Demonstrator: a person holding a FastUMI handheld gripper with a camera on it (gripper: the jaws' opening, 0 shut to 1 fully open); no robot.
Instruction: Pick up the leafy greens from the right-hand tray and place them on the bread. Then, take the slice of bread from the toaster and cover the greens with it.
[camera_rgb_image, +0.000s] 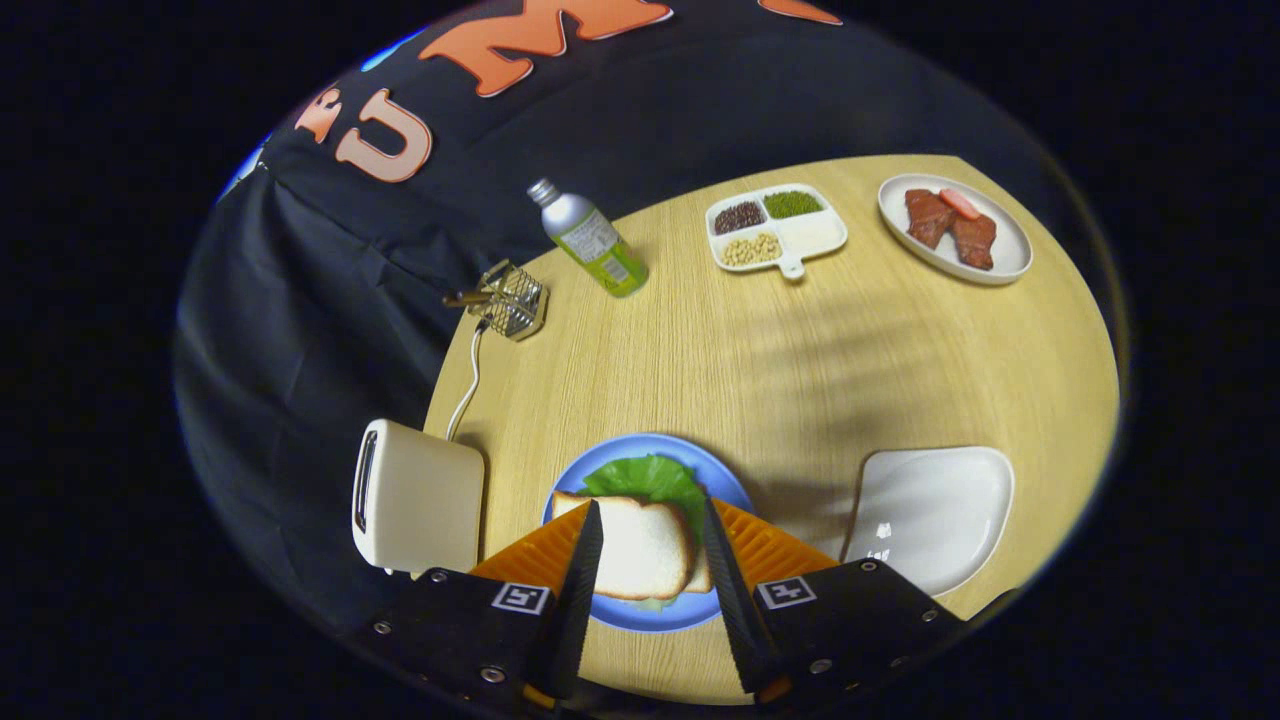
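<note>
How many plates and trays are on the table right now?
4: blue plate between the gripper fingers, white tray right of it, divided dish and meat plate far beyond.

A white slice of bread with a tan crust (640, 548) covers bright green leafy lettuce (650, 478) on a round blue plate (722, 484), set on a pale wood-grain table (780, 360) beside a cream toaster (420, 498) and a glossy white tray (935, 515); red meat slices (950, 230) fill a white oval dish (1005, 255).
</note>
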